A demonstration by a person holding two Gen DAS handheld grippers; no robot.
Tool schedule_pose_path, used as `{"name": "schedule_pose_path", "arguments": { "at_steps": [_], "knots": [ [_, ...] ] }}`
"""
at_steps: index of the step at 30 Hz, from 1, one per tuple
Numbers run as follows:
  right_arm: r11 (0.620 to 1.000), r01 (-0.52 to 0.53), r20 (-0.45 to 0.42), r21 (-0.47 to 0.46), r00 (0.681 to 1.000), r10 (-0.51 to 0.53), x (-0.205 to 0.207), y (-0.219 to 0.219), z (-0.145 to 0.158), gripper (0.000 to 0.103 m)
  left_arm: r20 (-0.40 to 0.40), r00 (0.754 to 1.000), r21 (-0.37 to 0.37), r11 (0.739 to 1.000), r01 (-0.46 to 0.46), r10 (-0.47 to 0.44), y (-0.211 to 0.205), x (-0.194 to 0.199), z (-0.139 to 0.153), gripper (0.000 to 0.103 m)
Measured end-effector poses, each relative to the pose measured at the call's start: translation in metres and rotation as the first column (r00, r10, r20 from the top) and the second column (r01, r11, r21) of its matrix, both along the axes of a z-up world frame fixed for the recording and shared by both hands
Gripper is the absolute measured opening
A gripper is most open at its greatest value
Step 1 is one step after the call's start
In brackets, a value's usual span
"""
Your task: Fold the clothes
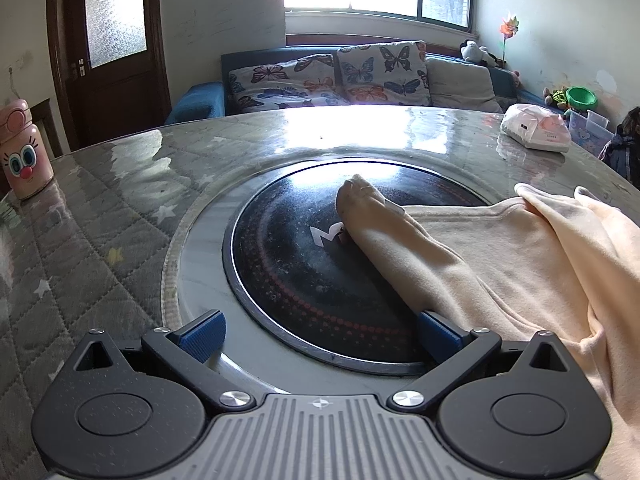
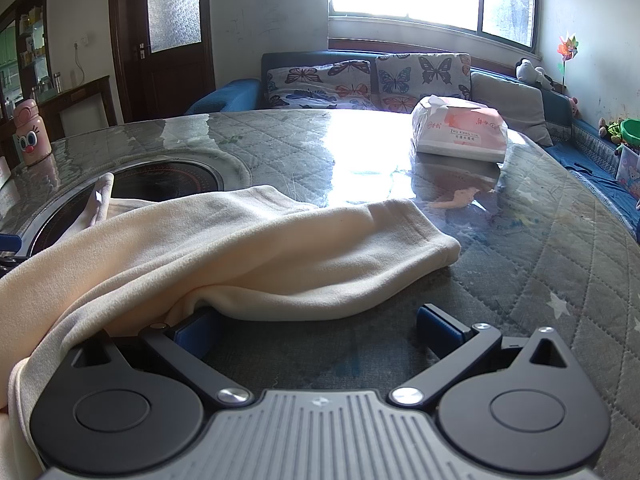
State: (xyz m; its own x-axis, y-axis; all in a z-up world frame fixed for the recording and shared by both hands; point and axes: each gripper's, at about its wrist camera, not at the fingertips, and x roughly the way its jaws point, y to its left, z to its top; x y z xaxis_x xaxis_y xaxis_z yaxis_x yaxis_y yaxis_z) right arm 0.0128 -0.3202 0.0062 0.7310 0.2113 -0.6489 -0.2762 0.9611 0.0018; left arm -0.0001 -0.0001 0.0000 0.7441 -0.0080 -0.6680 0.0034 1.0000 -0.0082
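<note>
Cream garment point(image 2: 248, 248) lies rumpled mid-surface, one sleeve over the inset black hob point(image 1: 304, 264); left gripper point(image 1: 320, 334) and right gripper point(image 2: 316, 326) flank it, fingers spread, apparently grasping nothing.

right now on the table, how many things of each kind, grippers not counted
Cream garment: 1
Tissue pack: 1
Pink cartoon-face bottle: 1
Round black cooktop set into the table: 1
Total: 4
</note>
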Motion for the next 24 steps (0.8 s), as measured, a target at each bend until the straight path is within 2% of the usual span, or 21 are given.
{"name": "schedule_pose_path", "arguments": {
  "at_steps": [5, 15, 21, 24],
  "knots": [
    [1.000, 0.000, 0.001, 0.001, 1.000, 0.000, -0.002, 0.000, 0.000, 0.103, -0.017, 1.000, -0.010, 1.000, 0.002, -0.003, 0.000, -0.001, 0.001, 0.103],
    [1.000, 0.003, -0.030, 0.010, 1.000, -0.003, -0.006, -0.005, 0.004, 0.103, -0.011, 0.998, 0.058, 0.996, -0.062, 0.063, -0.019, -0.027, 0.005, 0.103],
    [0.998, 0.057, -0.043, -0.005, 0.997, -0.058, -0.020, -0.015, 0.008, 0.103, -0.039, 0.989, 0.029, 0.990, -0.139, 0.140, -0.021, -0.049, 0.012, 0.103],
    [0.997, 0.074, -0.029, -0.005, 0.997, -0.075, -0.030, -0.018, 0.013, 0.103, -0.018, 0.988, 0.020, 0.988, -0.155, 0.156, -0.025, -0.063, 0.019, 0.103]
  ]
}}
